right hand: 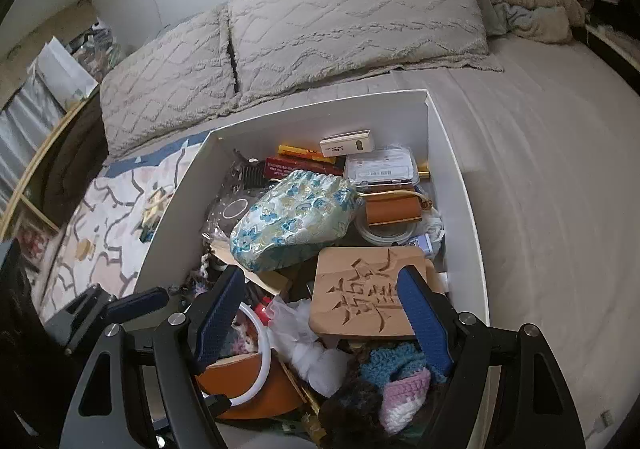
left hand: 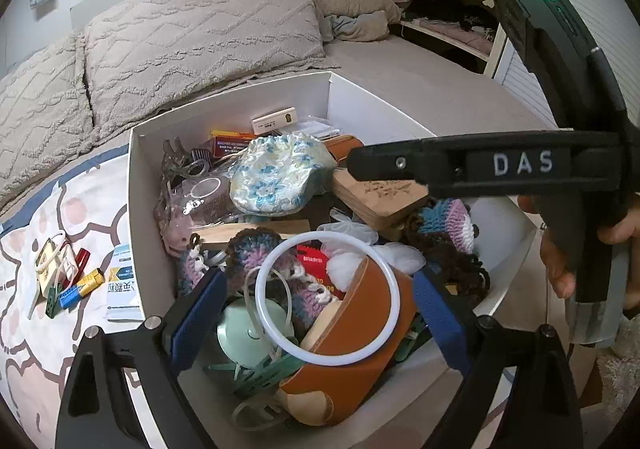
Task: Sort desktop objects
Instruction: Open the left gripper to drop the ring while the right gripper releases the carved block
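A white box [left hand: 138, 185] full of small objects sits on the bed; it also shows in the right wrist view [right hand: 460, 185]. My left gripper [left hand: 320, 313] is open above a white ring [left hand: 384, 281] lying on a brown leather case [left hand: 352, 369]. My right gripper [right hand: 320, 313] is open over the box, above a carved wooden block [right hand: 360, 289] and white plastic wrap [right hand: 304, 333]. A blue floral pouch [left hand: 280, 177] lies mid-box, also seen in the right wrist view [right hand: 292, 217]. The right gripper's body [left hand: 500, 165] crosses the left wrist view.
On a patterned cloth [left hand: 48, 329] left of the box lie a blue-white packet [left hand: 122, 285], a red tube [left hand: 82, 259], and yellow and blue items [left hand: 80, 289]. Pillows [right hand: 352, 9] lie behind. Crochet pieces [right hand: 400, 381] fill the box's near corner.
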Tool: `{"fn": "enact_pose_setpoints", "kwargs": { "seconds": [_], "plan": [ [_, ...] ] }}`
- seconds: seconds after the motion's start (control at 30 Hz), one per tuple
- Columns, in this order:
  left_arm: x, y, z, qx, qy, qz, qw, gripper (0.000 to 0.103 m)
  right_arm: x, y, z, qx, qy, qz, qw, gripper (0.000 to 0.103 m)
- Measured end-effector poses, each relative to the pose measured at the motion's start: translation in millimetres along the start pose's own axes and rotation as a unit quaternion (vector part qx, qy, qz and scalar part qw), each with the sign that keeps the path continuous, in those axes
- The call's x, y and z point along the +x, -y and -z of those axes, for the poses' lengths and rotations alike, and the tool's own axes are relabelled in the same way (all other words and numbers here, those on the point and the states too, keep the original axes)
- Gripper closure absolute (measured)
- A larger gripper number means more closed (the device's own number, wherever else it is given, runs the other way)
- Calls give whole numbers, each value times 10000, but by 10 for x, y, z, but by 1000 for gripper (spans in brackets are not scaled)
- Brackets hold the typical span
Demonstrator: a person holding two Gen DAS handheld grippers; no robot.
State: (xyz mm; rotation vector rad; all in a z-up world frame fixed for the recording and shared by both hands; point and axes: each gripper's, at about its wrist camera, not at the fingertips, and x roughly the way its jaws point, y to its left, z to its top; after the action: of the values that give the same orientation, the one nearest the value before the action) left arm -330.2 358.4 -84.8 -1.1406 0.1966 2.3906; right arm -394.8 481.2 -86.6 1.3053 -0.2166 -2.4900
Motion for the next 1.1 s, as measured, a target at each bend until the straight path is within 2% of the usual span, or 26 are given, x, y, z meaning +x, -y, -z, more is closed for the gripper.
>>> {"fn": "enact_pose_setpoints", "kwargs": {
  "seconds": [0.43,0.57,0.63,0.7,0.93,1.0,1.1],
  "plan": [
    [-140,-105,4,-74,134,-61,9999,9,-13,-93,25,-202,-17,160,9997,24],
    [-176,-125,14,-130,186,57,9997,8,-5,-128,28,-281,-61,228,9993,24],
    [-181,-111,21,-95,181,98,9997,6,-7,-149,28,-346,-94,282,9990,24],
    [-190,-104,25,-70,210,103,9997,0,-17,-159,28,-377,-92,307,9988,24],
    [-223,-56,12,-103,301,149,9994,0,-61,-106,40,-279,-61,395,9988,23],
    [-232,-44,21,-64,282,115,9995,0,-73,-96,38,-255,-23,453,9986,7],
    [-249,-33,32,5,291,69,9996,0,-106,-112,36,-283,80,464,9985,2]
  ]
}}
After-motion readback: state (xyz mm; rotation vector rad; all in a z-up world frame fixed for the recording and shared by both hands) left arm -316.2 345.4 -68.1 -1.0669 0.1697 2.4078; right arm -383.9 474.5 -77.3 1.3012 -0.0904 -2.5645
